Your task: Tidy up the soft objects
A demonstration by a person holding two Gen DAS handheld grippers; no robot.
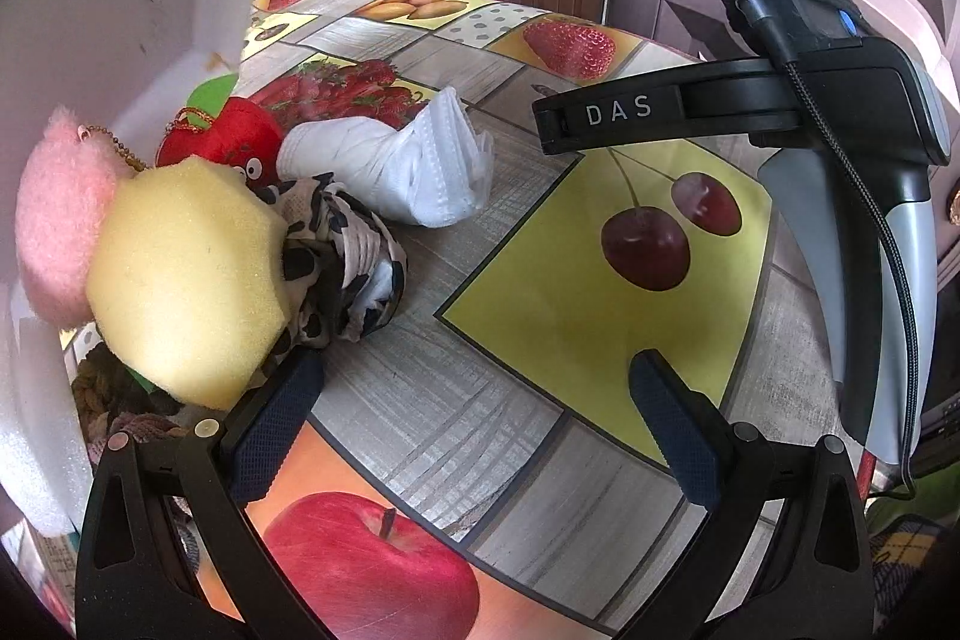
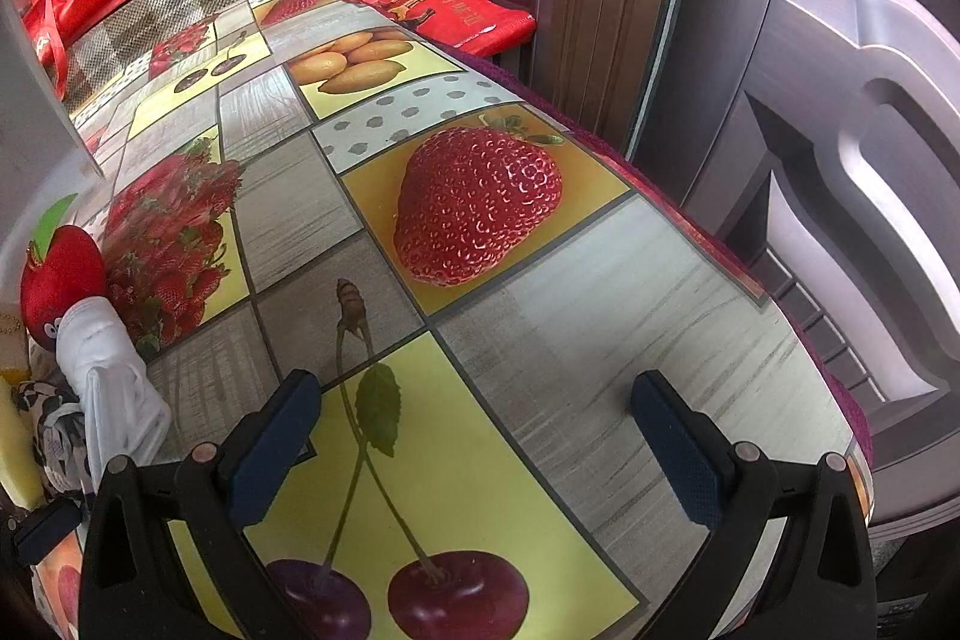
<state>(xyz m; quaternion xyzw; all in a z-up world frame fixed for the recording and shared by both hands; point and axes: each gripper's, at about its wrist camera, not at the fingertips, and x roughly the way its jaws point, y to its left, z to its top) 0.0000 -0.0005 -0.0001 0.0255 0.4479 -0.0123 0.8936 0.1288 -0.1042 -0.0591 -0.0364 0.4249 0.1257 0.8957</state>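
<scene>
Sitting bunched at the table's left edge: sponge, pink puff, red plush, spotted cloth, white mask. All looking light and squashy, probably needing a deep pinch mid-body. Left gripper and right gripper both gaping wide, holding nothing.

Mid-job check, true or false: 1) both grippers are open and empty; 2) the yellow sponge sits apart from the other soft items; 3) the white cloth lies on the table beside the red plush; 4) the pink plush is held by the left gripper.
1) True: the left gripper and right gripper have their fingers spread, nothing between them.
2) False: the yellow sponge is bunched against the pink plush and the spotted cloth.
3) True: the white cloth lies on the table next to the red plush.
4) False: it lies in the pile, unheld.
</scene>
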